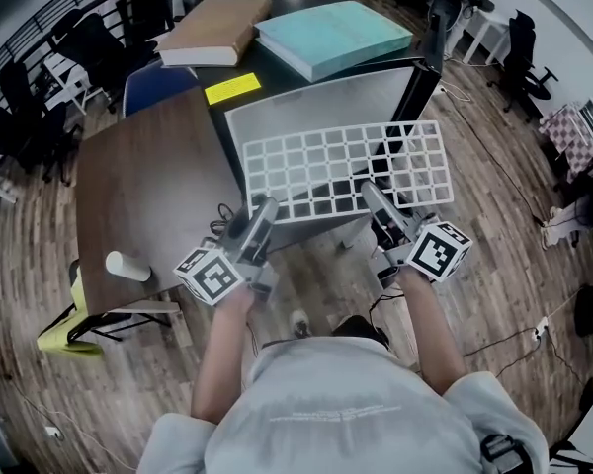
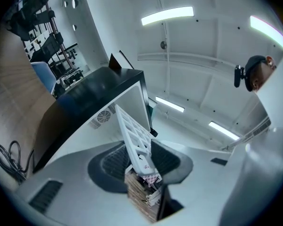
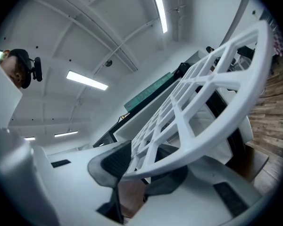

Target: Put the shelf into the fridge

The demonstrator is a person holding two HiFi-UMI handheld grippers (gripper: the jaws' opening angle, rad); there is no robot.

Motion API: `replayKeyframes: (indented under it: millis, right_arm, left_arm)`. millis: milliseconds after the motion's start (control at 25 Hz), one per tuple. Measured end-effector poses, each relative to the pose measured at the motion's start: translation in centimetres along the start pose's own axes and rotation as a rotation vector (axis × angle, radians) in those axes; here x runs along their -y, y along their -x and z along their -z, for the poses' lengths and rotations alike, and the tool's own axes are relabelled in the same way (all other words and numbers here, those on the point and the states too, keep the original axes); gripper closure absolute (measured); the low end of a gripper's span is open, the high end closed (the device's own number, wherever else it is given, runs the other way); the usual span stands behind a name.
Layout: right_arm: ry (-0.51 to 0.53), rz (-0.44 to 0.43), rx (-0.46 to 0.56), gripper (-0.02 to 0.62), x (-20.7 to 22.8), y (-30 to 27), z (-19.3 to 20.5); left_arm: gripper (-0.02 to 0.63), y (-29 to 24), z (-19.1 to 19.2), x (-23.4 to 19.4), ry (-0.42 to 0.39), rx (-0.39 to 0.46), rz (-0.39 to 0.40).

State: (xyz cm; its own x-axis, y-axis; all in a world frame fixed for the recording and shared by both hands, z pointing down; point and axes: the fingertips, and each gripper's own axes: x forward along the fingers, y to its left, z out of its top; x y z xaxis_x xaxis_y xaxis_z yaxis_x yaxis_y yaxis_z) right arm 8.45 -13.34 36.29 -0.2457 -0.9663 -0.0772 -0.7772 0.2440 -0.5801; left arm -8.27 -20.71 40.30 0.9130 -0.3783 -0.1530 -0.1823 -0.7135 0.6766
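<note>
Already done: shelf (image 1: 346,166) is lifted and held level at mid-frame, just before the fridge (image 1: 316,107), whose pale inside faces it
Left gripper (image 1: 261,215): jaws clamped on the shelf's near left edge
Right gripper (image 1: 378,203): jaws clamped on the shelf's near right edge
Left to do: as I judge it, slide the shelf inside, seat it, let go
Count, left to right: one cup (image 1: 128,266), one table (image 1: 148,186), one brown book (image 1: 212,30), one teal book (image 1: 331,36), one fridge, one shelf, two grippers
</note>
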Motion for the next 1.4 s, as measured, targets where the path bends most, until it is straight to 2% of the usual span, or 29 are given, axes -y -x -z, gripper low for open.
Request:
replayKeyframes:
  millis: [480,1120,1400]
  right_arm:
    - [-0.078,-0.063,-0.064,0.486,4.2,-2.7,-0.4]
    - [-0.179,-0.157,-0.184,0.486,6.5,-5.7,1.0]
    - [-0.213,-0.191,-0.205,0.486,7.0,-6.1,1.2]
  left_arm:
    - [0.465,-2.3,0.3,-1.4,-0.009,0.031,-0.121]
    - [0.465,-1.9,0.6,-2.7,-0.005,0.117,-0.292]
    - [0.465,-1.9,0.4,-2.4,-0.031,0.140,-0.332]
